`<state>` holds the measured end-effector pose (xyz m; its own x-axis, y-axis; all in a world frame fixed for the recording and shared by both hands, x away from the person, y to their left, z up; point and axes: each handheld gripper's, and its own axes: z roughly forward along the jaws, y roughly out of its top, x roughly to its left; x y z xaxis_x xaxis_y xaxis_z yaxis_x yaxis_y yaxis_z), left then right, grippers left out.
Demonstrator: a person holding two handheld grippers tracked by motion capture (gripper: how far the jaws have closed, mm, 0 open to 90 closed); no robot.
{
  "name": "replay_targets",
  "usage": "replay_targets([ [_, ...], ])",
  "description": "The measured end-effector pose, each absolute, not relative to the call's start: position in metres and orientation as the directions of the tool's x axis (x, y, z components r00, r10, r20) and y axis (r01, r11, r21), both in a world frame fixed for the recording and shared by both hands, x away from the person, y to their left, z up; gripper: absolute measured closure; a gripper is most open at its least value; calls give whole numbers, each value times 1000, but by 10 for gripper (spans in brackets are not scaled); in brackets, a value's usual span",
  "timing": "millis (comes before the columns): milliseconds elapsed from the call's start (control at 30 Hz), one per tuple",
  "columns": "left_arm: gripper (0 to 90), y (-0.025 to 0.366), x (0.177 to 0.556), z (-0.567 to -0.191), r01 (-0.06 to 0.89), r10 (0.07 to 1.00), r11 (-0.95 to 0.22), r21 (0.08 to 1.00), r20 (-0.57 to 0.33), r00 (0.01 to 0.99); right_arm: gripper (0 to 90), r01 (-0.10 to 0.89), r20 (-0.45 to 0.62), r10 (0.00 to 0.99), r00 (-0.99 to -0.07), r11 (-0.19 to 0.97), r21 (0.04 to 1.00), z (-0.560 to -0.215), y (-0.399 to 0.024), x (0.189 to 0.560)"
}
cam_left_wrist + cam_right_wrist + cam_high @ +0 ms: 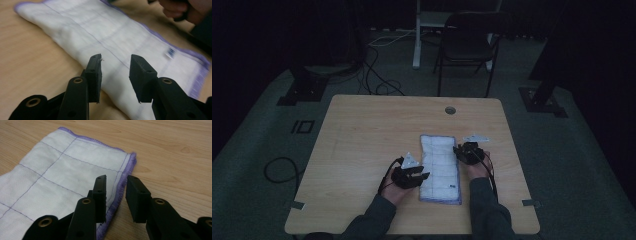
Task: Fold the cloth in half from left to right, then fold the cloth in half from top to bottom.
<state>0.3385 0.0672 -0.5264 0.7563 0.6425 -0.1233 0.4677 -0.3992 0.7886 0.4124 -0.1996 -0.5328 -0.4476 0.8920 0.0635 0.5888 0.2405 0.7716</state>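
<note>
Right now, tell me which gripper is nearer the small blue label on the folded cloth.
Left. The left gripper sits at the cloth's left edge, close to the blue label. The right gripper is at the right edge, farther up the cloth. Both are open.

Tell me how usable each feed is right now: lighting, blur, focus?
High view: dim, room nearly black, but the folded cloth and table are readable. Left gripper view: bright, but the cloth is smeared by blur; the left gripper looks fairly sharp. Right gripper view: evenly lit and sharp, purple hem and stitching crisp, no glare.
</note>
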Motion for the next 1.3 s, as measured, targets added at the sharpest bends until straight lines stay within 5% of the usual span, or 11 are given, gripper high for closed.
replay_targets([
  [1300, 616, 70, 417, -510, 497, 753, -330, 803, -93, 651, 710, 581, 58, 887, -459, 250, 774, -532, -201, 411],
])
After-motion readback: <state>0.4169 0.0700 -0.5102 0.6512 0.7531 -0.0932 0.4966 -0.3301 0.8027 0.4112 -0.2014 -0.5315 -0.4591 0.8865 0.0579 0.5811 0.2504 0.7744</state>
